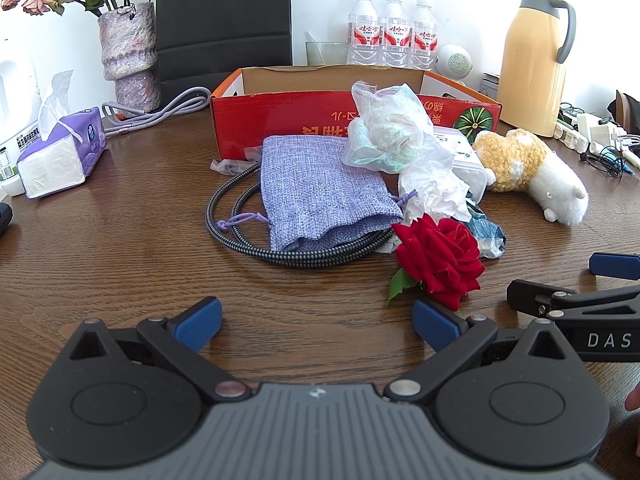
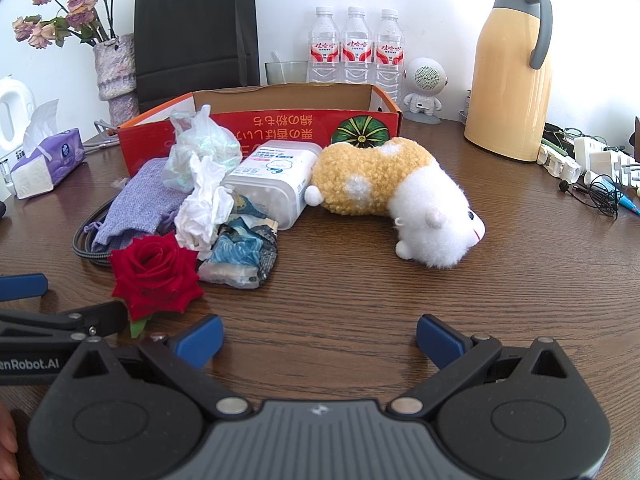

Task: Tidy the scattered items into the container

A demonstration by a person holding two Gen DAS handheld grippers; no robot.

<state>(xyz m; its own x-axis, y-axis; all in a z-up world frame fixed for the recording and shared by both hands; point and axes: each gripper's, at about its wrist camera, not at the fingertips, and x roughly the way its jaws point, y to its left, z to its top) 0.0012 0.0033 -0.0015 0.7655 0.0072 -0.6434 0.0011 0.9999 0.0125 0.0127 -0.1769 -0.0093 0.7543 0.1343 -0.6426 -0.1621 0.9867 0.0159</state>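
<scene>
A red cardboard box [image 1: 280, 120] [image 2: 280, 126] stands open at the back of the wooden table. In front of it lie a lilac cloth pouch [image 1: 320, 192] [image 2: 136, 208] on a coiled braided cable [image 1: 232, 224], a crumpled plastic bag [image 1: 384, 128] [image 2: 204, 144], white tissue [image 1: 432, 188] [image 2: 204, 208], a white plastic tub [image 2: 276, 184], a blue patterned packet [image 2: 244, 256], a red rose [image 1: 440, 260] [image 2: 156, 276] and a yellow-white plush toy [image 1: 532, 172] [image 2: 396, 200]. My left gripper [image 1: 316, 326] is open, just short of the rose. My right gripper [image 2: 320, 338] is open over bare table, short of the plush.
At the back stand a vase of dried flowers [image 1: 130, 56], a black bag [image 2: 196, 28], three water bottles [image 2: 352, 48], a small white speaker [image 2: 424, 88] and a yellow thermos [image 2: 512, 68]. A tissue pack [image 1: 60, 152] lies left. Chargers and cables [image 2: 592, 172] crowd the right edge.
</scene>
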